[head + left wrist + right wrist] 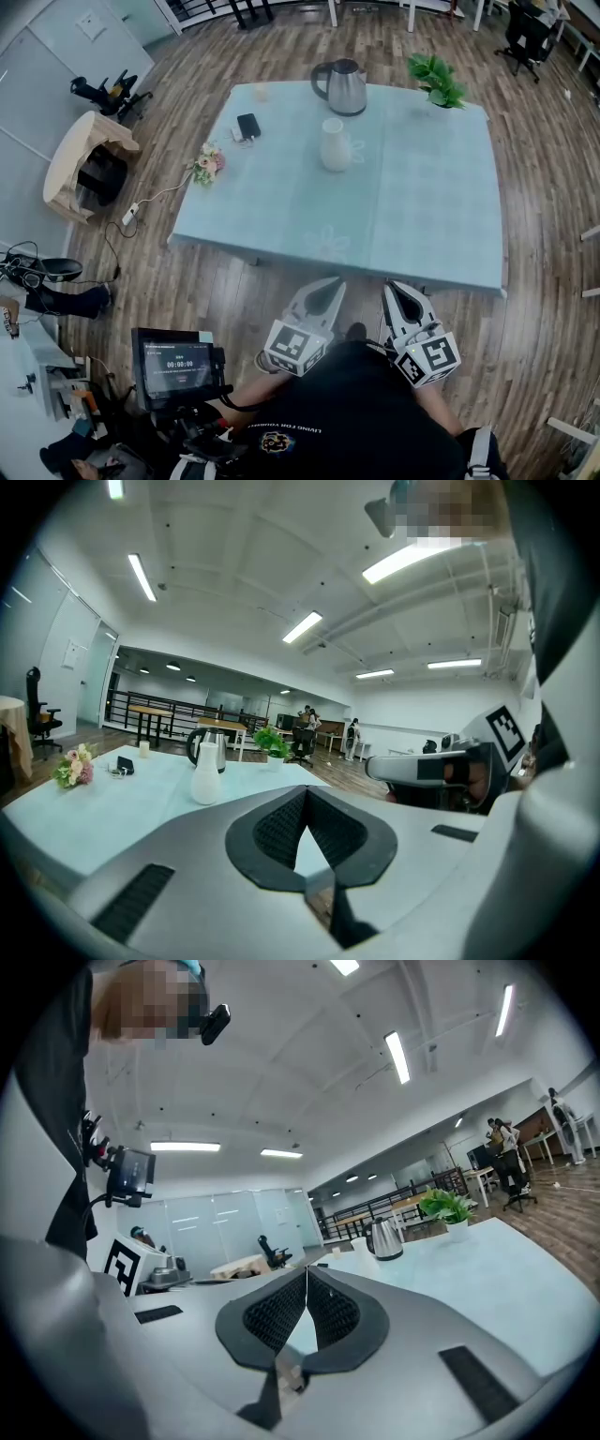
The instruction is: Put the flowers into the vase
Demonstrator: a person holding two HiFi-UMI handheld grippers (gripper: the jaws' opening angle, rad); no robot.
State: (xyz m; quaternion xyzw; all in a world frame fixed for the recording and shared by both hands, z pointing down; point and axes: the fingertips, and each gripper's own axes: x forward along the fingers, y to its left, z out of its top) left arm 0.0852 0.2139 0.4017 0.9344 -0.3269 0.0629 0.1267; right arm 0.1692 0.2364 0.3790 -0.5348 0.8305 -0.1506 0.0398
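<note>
A small bunch of pink and white flowers lies at the left edge of the pale blue table. A white vase stands upright near the table's middle. In the left gripper view the flowers show far left and the vase left of centre. My left gripper and right gripper are held close to my body, short of the table's near edge. Both are shut, tips touching, with nothing between them. The right gripper view shows its jaws closed, and the vase small behind them.
A steel kettle and a potted green plant stand at the table's far side. A phone with cable lies near the far left corner. A monitor on a stand is at my left; a round wooden table sits further left.
</note>
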